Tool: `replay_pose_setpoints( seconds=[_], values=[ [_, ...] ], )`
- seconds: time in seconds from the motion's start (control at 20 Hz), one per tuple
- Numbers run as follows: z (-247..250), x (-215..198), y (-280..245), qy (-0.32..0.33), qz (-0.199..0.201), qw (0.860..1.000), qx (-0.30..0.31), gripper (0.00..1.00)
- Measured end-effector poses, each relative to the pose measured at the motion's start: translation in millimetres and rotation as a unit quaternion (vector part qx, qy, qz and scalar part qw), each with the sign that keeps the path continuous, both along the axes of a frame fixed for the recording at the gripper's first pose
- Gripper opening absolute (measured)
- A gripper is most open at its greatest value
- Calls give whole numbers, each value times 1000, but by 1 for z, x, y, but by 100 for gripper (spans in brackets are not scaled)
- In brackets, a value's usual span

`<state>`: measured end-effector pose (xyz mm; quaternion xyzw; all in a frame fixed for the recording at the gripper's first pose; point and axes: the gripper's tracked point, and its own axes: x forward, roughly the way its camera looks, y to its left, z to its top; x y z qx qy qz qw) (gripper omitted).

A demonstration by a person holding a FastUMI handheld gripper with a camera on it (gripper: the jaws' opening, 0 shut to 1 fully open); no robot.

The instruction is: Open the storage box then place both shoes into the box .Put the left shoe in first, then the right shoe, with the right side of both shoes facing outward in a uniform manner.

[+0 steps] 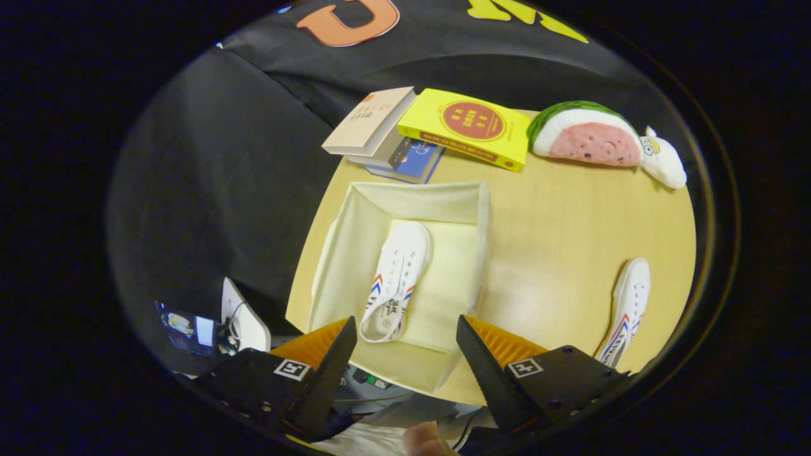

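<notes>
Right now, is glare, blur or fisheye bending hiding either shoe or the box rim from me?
Gripper view: sharp, with no motion blur. A soft glare patch sits on the table, between the storage box and the second shoe, hiding nothing. The shoe in the box is evenly lit. Fisheye bending curves the table edge and stretches the second shoe. The gripper is open, its fingers either side of the boxed shoe's heel.
</notes>
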<state>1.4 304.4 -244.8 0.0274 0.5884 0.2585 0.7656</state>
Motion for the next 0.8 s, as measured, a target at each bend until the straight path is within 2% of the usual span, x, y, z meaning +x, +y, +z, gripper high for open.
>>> replay_pose_setpoints(
  seconds=[0.2, 0.35, 0.8],
  values=[
    [-5, 12, -76, -23, -26, 999, -16, 96],
    [-21, 15, -138, -16, -44, 998, -35, 96],
    [-103, 38, -292, 14, -115, 988, -103, 96]
  ],
)
